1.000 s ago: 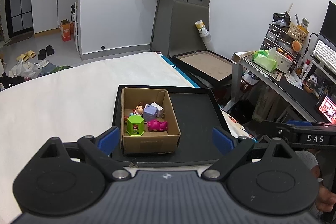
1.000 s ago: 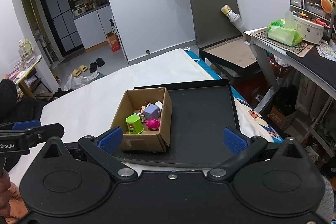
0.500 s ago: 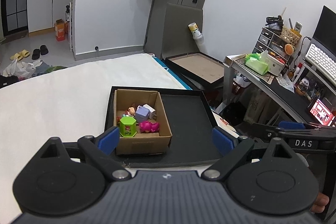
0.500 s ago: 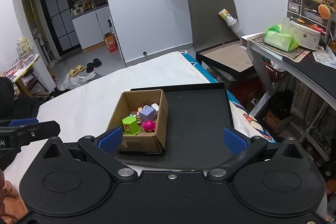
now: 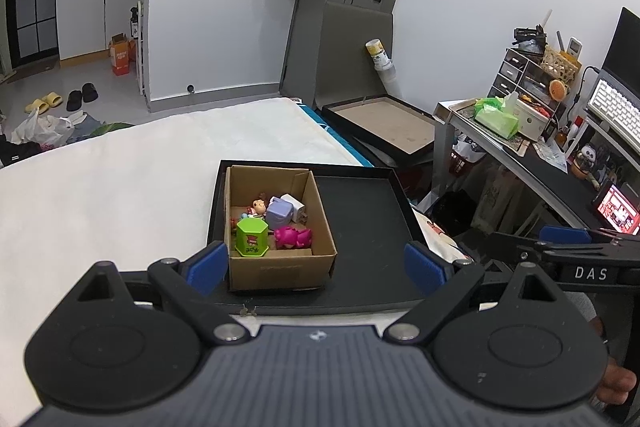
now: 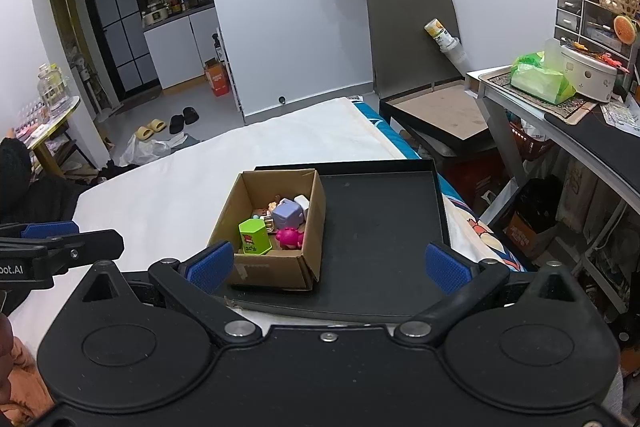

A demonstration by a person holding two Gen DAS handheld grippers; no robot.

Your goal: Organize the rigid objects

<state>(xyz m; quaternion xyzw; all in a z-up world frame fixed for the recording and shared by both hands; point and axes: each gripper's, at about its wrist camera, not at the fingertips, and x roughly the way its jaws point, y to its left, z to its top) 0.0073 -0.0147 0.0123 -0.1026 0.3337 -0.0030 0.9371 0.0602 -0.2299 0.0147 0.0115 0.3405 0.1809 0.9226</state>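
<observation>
White-sheeted bed [image 5: 120,195] carries a shallow black tray [image 5: 360,227] near its right edge. Open cardboard box [image 5: 276,267] sits in the tray's left half; right half bare.

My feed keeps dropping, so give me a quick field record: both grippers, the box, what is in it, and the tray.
left gripper: open, holding nothing, short of the box
right gripper: open, holding nothing, short of the box
cardboard box: open top, sits on the left part of the tray
box contents: green hexagonal container upright at front; pink toy beside it; lilac cube behind; white block; small doll figure at back
black tray: on the white bed sheet, right part bare
</observation>
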